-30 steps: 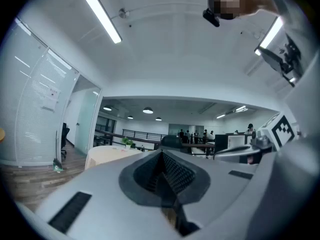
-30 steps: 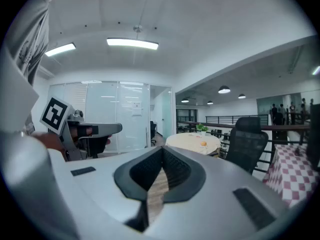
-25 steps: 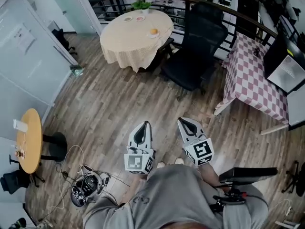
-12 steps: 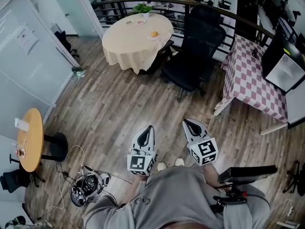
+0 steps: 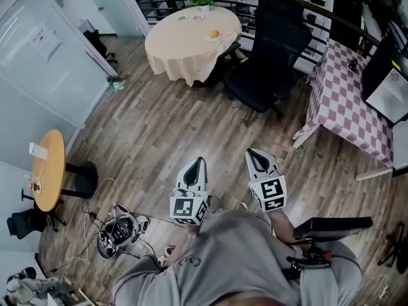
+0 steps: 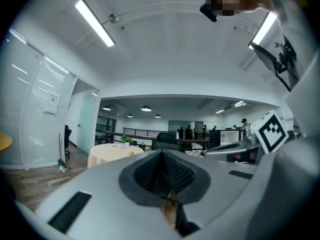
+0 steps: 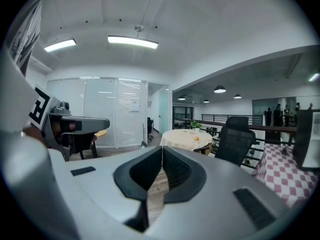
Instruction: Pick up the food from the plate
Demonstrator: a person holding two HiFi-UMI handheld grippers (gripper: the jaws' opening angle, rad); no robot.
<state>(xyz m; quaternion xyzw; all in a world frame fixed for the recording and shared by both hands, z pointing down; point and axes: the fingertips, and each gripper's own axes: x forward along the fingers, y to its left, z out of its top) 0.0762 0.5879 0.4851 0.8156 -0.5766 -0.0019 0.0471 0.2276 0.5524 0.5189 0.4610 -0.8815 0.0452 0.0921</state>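
My left gripper and right gripper are both clenched tight on nothing, held side by side over the wood floor. The orange food sits on its plate on the round cloth-covered table, well ahead of both jaws.

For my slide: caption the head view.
Shut, empty left gripper and right gripper, far from the food on the round table.

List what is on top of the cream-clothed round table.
An orange food piece on a plate, two small dishes and a potted plant. The cloth hides the tabletop; dish contents are unclear.
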